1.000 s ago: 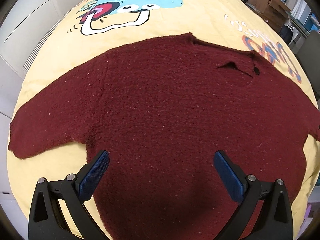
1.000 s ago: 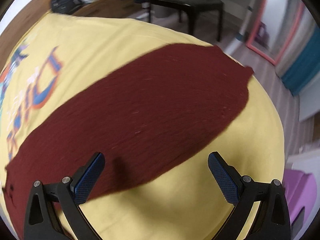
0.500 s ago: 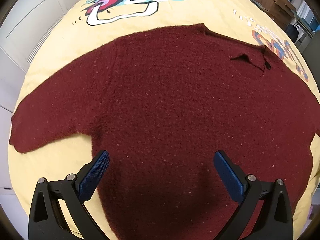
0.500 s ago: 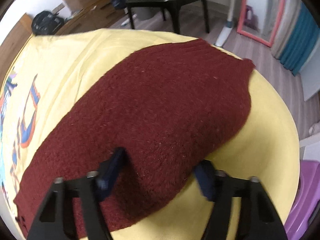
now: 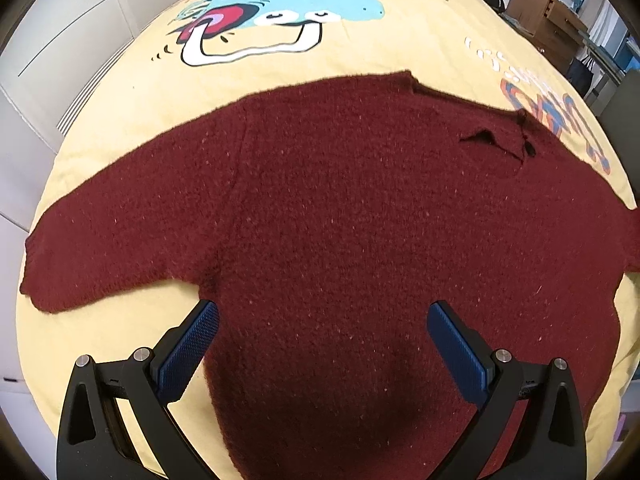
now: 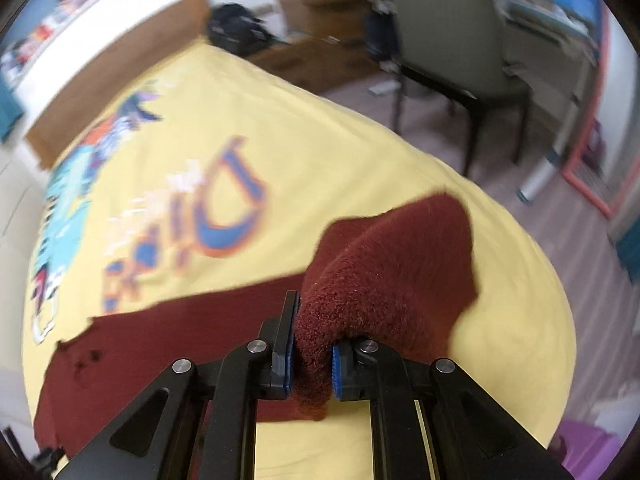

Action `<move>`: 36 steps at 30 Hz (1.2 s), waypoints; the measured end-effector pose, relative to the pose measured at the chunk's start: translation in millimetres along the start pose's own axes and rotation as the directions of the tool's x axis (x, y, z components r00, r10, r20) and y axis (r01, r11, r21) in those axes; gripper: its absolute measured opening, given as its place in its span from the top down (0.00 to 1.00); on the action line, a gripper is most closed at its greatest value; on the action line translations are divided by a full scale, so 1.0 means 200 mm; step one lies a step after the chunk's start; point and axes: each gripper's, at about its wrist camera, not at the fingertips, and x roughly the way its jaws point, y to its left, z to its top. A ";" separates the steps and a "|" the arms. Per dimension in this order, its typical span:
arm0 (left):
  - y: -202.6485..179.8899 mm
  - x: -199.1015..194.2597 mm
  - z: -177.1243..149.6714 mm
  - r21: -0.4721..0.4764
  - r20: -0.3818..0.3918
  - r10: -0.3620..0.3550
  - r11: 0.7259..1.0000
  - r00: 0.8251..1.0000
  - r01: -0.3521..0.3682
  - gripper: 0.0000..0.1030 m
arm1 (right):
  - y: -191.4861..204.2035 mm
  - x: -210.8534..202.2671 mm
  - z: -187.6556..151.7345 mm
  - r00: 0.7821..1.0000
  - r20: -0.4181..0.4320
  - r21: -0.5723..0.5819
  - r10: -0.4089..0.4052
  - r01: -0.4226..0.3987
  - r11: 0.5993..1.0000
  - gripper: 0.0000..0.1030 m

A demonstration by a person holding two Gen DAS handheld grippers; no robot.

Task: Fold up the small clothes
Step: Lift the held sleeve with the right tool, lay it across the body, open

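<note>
A dark red knitted sweater (image 5: 340, 216) lies spread flat on a yellow bed cover, its neck opening (image 5: 496, 140) at the upper right and one sleeve (image 5: 100, 248) stretched to the left. My left gripper (image 5: 320, 344) hovers open above the sweater's lower body, with nothing between its blue pads. In the right wrist view my right gripper (image 6: 312, 356) is shut on the other sleeve (image 6: 400, 264), which rises bunched from the bed while its cuff end drapes beyond the fingers. The sweater's body (image 6: 160, 340) lies flat to the left.
The yellow bed cover (image 5: 360, 52) carries a cartoon print (image 5: 280, 12) and orange-blue lettering (image 6: 224, 216). White cupboard doors (image 5: 52, 40) stand to the left of the bed. A chair (image 6: 452, 48), a black bag (image 6: 236, 32), boxes and wooden floor lie beyond the bed's right edge.
My right gripper has closed on the sleeve and lifted it off the bed, swinging toward the lettering. The left gripper has stayed open over the sweater, hardly shifting.
</note>
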 end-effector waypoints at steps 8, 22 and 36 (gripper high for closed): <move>0.07 -0.01 0.06 -0.045 0.017 -0.083 0.995 0.996 0.084 0.01 | 0.70 -0.11 -0.02 0.990 0.011 -0.193 0.142 -0.137 0.972 0.87; 0.21 -0.01 0.10 -0.048 0.054 -0.051 0.997 0.997 0.054 0.01 | 1.62 0.17 -0.45 0.953 -0.186 -0.394 0.239 -0.295 0.870 0.87; 0.24 0.05 0.07 -0.059 -0.009 -0.055 0.997 0.998 0.054 0.01 | 1.61 0.57 -1.08 0.907 -0.411 -0.448 0.088 -0.285 0.847 0.87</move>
